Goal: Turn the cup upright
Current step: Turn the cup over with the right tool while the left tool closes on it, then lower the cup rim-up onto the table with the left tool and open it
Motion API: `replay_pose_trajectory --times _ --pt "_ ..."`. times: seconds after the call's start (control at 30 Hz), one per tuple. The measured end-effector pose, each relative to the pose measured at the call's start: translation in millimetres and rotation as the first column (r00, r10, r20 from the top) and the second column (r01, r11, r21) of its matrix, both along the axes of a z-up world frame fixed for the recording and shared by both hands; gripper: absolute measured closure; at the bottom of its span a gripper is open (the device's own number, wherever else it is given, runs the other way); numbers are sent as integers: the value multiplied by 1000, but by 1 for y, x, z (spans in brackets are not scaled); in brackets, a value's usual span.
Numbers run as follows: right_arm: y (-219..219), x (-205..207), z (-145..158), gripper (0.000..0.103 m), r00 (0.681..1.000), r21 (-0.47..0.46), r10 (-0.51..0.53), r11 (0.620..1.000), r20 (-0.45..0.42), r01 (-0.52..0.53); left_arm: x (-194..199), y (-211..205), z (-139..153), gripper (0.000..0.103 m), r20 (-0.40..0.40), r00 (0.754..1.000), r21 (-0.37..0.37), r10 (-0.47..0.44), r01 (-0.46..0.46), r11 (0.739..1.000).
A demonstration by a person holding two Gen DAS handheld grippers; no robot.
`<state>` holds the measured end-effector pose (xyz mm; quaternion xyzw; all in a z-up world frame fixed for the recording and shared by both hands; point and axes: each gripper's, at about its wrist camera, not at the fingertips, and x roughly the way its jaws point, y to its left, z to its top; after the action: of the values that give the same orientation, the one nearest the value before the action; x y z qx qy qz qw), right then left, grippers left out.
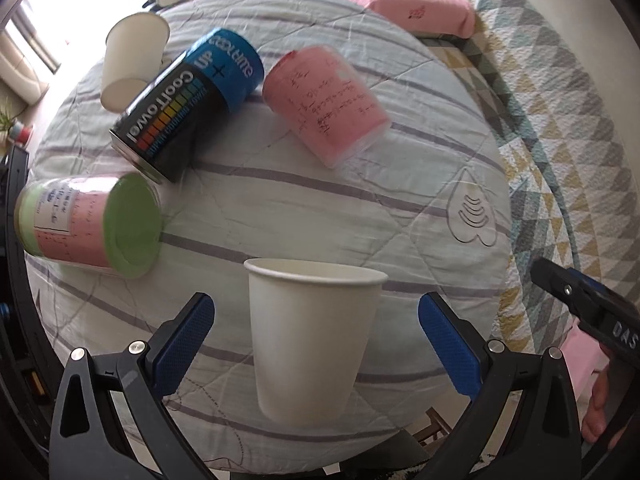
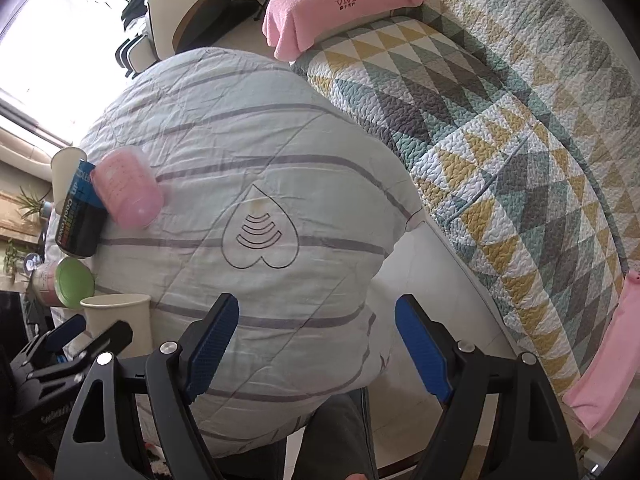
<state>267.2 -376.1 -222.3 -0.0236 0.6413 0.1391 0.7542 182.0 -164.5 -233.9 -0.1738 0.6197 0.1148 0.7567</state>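
A white paper cup (image 1: 312, 340) stands upright, mouth up, on the striped quilt-covered table (image 1: 320, 200). My left gripper (image 1: 316, 332) is open, its blue pads on either side of the cup with a gap on both sides. The cup also shows at the left edge of the right wrist view (image 2: 120, 320). My right gripper (image 2: 316, 344) is open and empty above the table's near right edge. A second white paper cup (image 1: 132, 60) lies tilted at the far left, rim away from me.
A black and blue CoolTowel can (image 1: 188, 104), a pink container (image 1: 328, 104) and a green-lidded pink jar (image 1: 92, 224) lie on their sides on the table. A triangle-patterned quilt (image 2: 500, 140) with a pink towel (image 2: 340, 8) lies to the right.
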Motion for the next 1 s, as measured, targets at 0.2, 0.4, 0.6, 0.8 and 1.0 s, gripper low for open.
replay_pose_trajectory --times 0.2,0.4,0.6,0.8,1.0 --pt "-5 8 -10 21 999 0 19 1000 -30 -19 6 2 -18 3 -45 998 6 35 -35 999" --pt "-4 12 -14 21 999 -1 34 999 -41 -34 1 9 -15 33 -29 998 -11 57 -58 998" --pt "2 10 -10 21 998 13 42 999 -41 -42 0 14 9 33 27 998 21 54 -54 998" --pt "3 7 -1 21 999 22 28 999 -22 -27 7 16 23 33 69 997 38 26 -29 999" --pt "-1 2 4 21 1000 12 4 1000 -10 -4 7 8 26 32 83 997 22 6 -8 1000"
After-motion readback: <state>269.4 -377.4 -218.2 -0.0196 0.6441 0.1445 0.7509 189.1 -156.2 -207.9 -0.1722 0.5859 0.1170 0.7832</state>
